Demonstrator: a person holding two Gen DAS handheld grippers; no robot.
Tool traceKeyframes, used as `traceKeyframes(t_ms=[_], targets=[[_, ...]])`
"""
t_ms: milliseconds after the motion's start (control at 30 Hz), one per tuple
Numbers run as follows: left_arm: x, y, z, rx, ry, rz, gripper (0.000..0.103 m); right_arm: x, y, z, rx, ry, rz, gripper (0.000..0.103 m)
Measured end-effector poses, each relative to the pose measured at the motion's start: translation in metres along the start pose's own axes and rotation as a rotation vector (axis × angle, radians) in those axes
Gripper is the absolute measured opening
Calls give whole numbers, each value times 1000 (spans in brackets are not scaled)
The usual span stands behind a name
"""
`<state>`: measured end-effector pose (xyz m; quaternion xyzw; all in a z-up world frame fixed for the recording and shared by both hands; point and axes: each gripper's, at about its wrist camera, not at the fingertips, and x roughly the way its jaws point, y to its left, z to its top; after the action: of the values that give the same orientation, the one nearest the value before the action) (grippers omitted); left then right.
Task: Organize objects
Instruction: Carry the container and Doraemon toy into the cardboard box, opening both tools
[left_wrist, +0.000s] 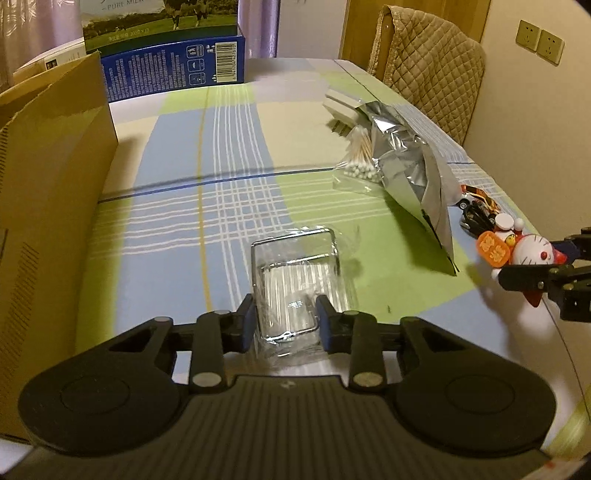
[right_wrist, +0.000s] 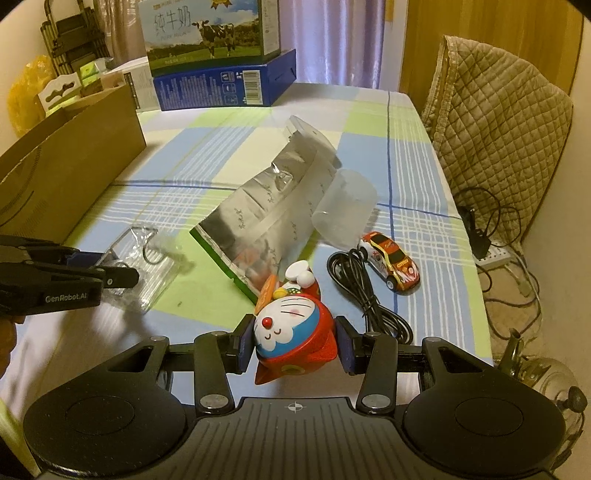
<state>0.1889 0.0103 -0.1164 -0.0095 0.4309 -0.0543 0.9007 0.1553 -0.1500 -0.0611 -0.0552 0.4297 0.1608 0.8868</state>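
**A:** Your left gripper: what sits between its fingers?

**B:** A clear plastic packet with a metal wire frame. Your blue pads flank its near end, jaws narrowed to the packet's width and touching the wrapping on both sides. The packet extends forward from your fingertips onto the plaid tablecloth.

**A:** And your right gripper?

**B:** Its jaws stand partly open around a red-and-blue cat figurine. The left pad meets the figurine's face side; whether the right pad touches is unclear. The figurine lies tilted on the cloth, head toward you.

**A:** Outward from there?

**B:** Just beyond the figurine lies a silver foil bag; a translucent cup rests on its side against the bag's right edge. A coiled black cable and a toy car lie right of the figurine. A cardboard box stands at far left, and a bag of cotton swabs lies behind the foil bag.
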Motion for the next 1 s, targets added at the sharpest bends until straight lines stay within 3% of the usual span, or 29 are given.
traceKeyframes(t_ms=[400, 700, 1000], targets=[[-36, 0, -3, 8, 21, -18, 26, -25, 18, 14, -29, -37, 4, 42], [-93, 2, 17, -12, -48, -20, 26, -63, 38, 29, -1, -94, 16, 42], [-158, 29, 30, -22, -124, -18, 26, -103, 86, 46, -12, -153, 66, 42]])
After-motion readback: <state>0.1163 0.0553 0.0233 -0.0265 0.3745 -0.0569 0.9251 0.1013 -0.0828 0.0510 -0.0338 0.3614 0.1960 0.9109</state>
